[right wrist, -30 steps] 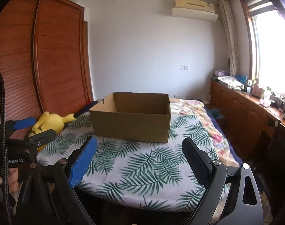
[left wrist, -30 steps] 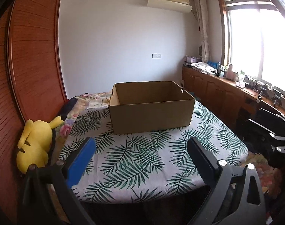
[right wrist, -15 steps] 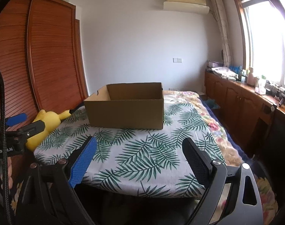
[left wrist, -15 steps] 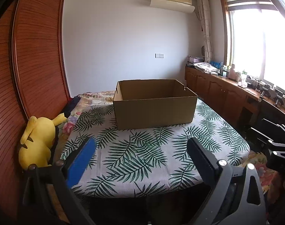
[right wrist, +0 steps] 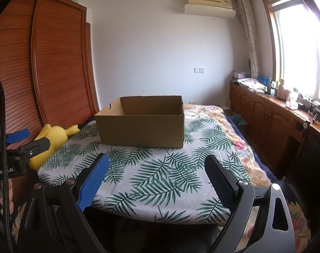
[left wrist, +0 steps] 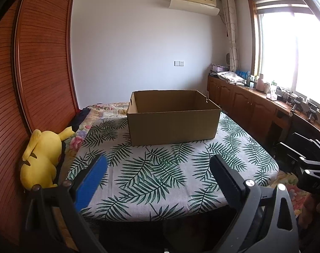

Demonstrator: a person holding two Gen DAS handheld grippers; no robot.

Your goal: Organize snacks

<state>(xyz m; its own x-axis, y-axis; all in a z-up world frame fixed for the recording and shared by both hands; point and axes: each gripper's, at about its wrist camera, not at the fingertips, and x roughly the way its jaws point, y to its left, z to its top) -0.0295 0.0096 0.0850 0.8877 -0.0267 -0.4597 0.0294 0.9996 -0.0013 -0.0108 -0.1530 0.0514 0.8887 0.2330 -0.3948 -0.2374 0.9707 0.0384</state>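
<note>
Nearest the cameras, both pairs of tongs hang spread wide and empty above the near edge of the bench: the left tongs (left wrist: 157, 176) and the right tongs (right wrist: 156, 174) each show a blue pad on one finger and a black pad on the other, nothing between them. Under them the bench (left wrist: 160, 181), covered in a palm-leaf cloth, is bare of any packet. Farther on, toward the back of that cloth, stands an open cardboard box (left wrist: 173, 119), upright, flaps gone or folded; its floor is hidden by the near wall, so whether it holds anything cannot be told. No snacks show in either view, so their place is unknown. Should the box itself need shifting, it looks light and fairly stiff, but the thin walls would likely buckle under a hard pinch; a top rim near a corner seems the soundest hold. Beyond the bench's left side a yellow plush toy (left wrist: 42, 158) leans by the wooden wardrobe (left wrist: 33, 73).
</note>
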